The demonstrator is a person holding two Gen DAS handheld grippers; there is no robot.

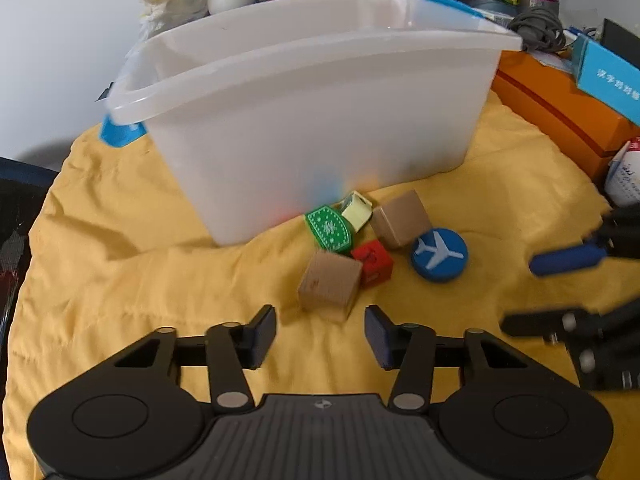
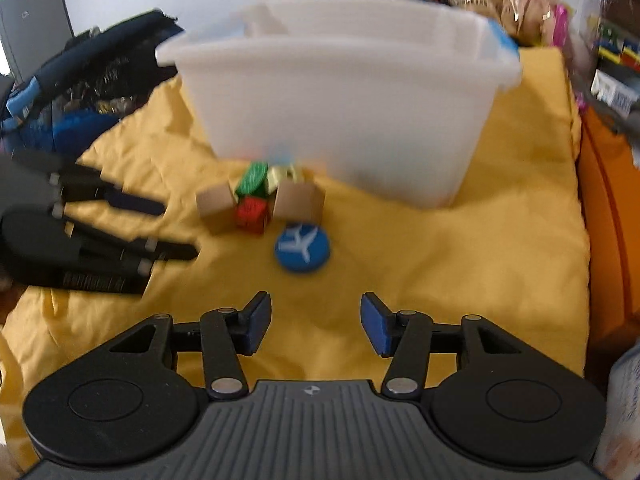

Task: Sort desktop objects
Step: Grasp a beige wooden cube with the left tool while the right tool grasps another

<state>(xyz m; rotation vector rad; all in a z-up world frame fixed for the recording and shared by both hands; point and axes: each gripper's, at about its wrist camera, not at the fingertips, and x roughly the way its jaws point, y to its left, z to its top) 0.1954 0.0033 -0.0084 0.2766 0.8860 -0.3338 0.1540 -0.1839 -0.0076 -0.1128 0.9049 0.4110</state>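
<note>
On the yellow cloth [image 1: 160, 272], small wooden blocks [image 1: 330, 284] and a blue airplane disc [image 1: 439, 255] cluster just before the translucent plastic bin [image 1: 320, 120]. Left gripper [image 1: 320, 338] and right gripper [image 2: 315, 322] hover half-open, empty; pick-up approach looks underway, next closing over one piece.

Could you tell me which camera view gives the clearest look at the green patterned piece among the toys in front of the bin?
The left wrist view shows the green patterned piece best: it is sharp, with its white snowflake-like pattern facing the camera. In the right wrist view the same piece is blurred and partly behind the blocks, its pattern unreadable.
</note>
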